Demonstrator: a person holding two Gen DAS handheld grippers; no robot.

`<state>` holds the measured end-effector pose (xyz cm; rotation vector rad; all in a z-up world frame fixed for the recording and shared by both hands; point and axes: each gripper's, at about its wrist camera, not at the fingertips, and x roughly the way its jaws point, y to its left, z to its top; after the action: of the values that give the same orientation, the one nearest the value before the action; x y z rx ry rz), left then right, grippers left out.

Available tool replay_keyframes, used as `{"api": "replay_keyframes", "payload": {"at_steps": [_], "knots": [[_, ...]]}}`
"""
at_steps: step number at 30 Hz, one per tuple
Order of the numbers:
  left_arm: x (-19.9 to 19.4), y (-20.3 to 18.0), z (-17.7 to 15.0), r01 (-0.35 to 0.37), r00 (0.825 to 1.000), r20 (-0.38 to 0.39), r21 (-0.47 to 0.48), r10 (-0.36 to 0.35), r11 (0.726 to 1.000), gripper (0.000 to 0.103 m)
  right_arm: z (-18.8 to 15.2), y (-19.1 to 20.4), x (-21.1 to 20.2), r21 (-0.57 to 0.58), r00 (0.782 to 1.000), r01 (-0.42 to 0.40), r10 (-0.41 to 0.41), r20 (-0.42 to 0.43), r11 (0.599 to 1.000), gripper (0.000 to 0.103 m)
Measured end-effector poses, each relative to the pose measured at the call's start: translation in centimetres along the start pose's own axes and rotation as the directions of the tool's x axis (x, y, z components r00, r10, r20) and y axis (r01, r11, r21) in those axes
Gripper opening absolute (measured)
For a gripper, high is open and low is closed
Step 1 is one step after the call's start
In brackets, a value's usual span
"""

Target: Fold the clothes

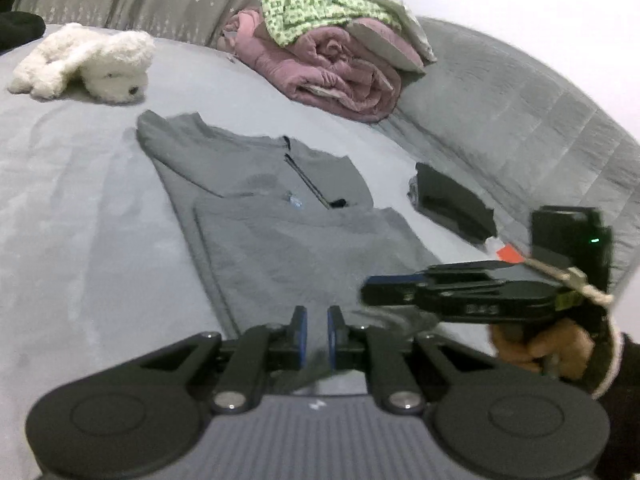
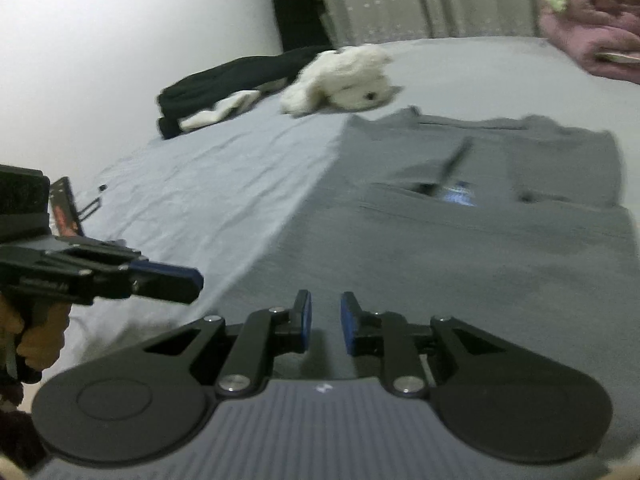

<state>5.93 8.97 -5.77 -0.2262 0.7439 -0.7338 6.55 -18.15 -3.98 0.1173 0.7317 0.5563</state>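
While blurred, a small blue label (image 2: 458, 195) marks the grey shirt (image 2: 480, 240).

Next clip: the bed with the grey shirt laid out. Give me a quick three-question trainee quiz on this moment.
1. True or false: the white plush toy lies on top of the grey shirt.
2. What rests on the rolled pink blanket? A) a green patterned cloth B) the white plush toy C) the grey shirt
3. Fill in: the right gripper has its jaws ____.

Key: 1 false, it lies apart from the shirt; 2 A; 3 open.
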Motion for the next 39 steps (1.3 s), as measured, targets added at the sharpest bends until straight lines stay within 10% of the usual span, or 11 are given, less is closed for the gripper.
{"api": "replay_keyframes", "payload": {"at_steps": [15,17,29,35,39], "knots": [[-1.1,1.9,-2.3,-0.121,0.985,-0.124,0.011,0.122,0.993,0.005,-4.0,-9.6,-8.3,0.123,0.979,0.205,-0.204,-0.023,0.971,0.0],[-1.6,2.4,-2.2,-0.122,0.986,-0.122,-0.035,0.117,0.992,0.005,-4.0,-9.8,-9.0,0.145,0.977,0.215,-0.214,-0.019,0.966,0.018],[-2.2,6.8,-2.4,0.041,0.991,-0.094,-0.434,-0.091,0.9,0.055,-5.1,-16.2,-10.9,0.564,1.0,0.016,-0.001,-0.027,0.826,0.04],[-1.7,7.5,-2.2,0.054,0.99,-0.086,-0.486,-0.109,0.872,0.055,-5.2,-17.4,-11.1,0.651,1.0,-0.02,0.021,0.006,0.759,0.039],[-2.2,6.9,-1.3,-0.01,0.997,-0.068,-0.446,-0.022,0.895,0.051,-4.4,-16.9,-11.3,0.613,1.0,0.001,-0.02,0.024,0.79,0.038]]}}
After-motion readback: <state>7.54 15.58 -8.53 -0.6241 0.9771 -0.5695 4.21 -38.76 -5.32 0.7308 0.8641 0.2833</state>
